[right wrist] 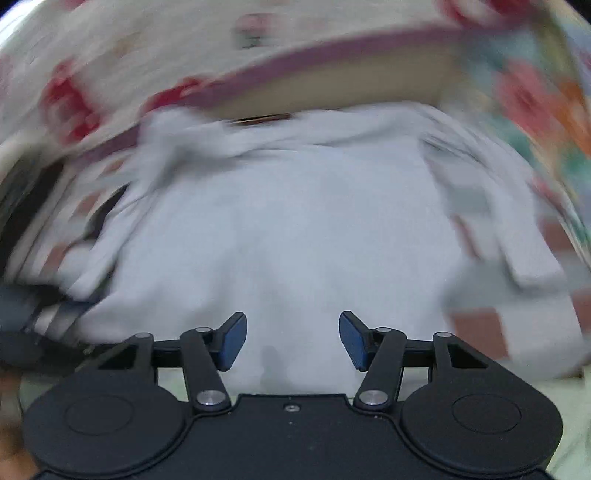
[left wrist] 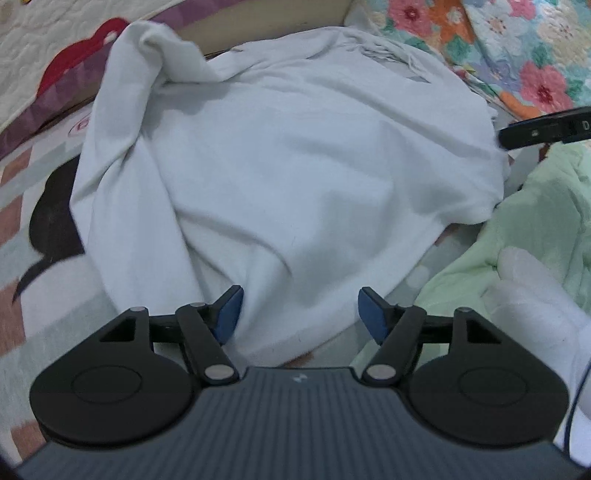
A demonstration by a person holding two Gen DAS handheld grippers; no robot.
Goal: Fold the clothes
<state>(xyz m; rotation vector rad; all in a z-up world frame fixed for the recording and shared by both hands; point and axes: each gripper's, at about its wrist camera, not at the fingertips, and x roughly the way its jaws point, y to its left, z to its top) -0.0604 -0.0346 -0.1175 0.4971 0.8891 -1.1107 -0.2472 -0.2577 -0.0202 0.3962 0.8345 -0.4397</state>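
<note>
A white garment [left wrist: 295, 155] lies rumpled and spread on a patterned mat [left wrist: 33, 192], with one part bunched up at its far left corner [left wrist: 155, 44]. My left gripper [left wrist: 300, 295] hovers open over the near edge of the cloth, with only the fabric below showing between its blue pads. A black finger [left wrist: 532, 131] of the right gripper reaches in at the garment's right edge. In the blurred right wrist view the right gripper [right wrist: 292, 321] stands open above the same white garment [right wrist: 288, 229], holding nothing.
A pale green garment [left wrist: 524, 229] lies crumpled to the right, beside a white-gloved hand [left wrist: 535, 302]. A floral quilt [left wrist: 524, 48] lies at the far right and a cream quilt with red shapes [left wrist: 48, 62] at the far left. A brown edge [left wrist: 273, 20] runs behind.
</note>
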